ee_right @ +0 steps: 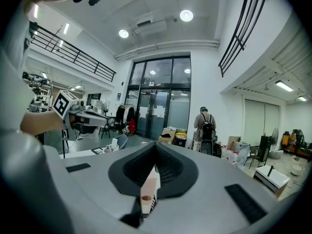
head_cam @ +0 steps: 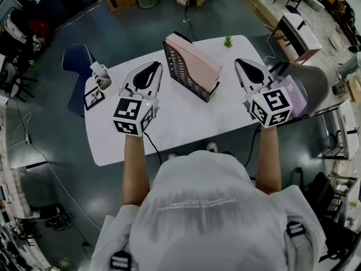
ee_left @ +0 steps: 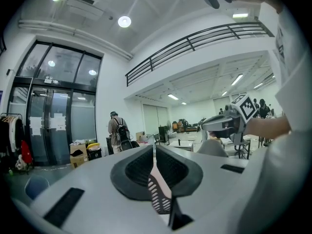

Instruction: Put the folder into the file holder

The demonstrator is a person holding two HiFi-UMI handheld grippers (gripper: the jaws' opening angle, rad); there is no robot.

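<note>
A black mesh file holder (head_cam: 183,71) stands on the white table (head_cam: 186,123), and a pink folder (head_cam: 194,60) sits upright inside it. My left gripper (head_cam: 154,66) hovers just left of the holder, jaws shut with nothing between them. To the holder's right hangs my right gripper (head_cam: 239,62), likewise shut and empty. In the left gripper view the closed left gripper (ee_left: 154,150) points level, with a strip of the mesh holder (ee_left: 158,196) showing below it. In the right gripper view the right gripper (ee_right: 156,149) is closed, and part of the pink folder (ee_right: 147,191) shows beneath.
A small green plant (head_cam: 228,40) stands at the table's far edge. A white device (head_cam: 100,74) and a marker card (head_cam: 93,97) lie at the left end. A blue chair (head_cam: 76,59) stands left, a grey chair (head_cam: 309,78) right. A person (ee_left: 117,130) stands far off.
</note>
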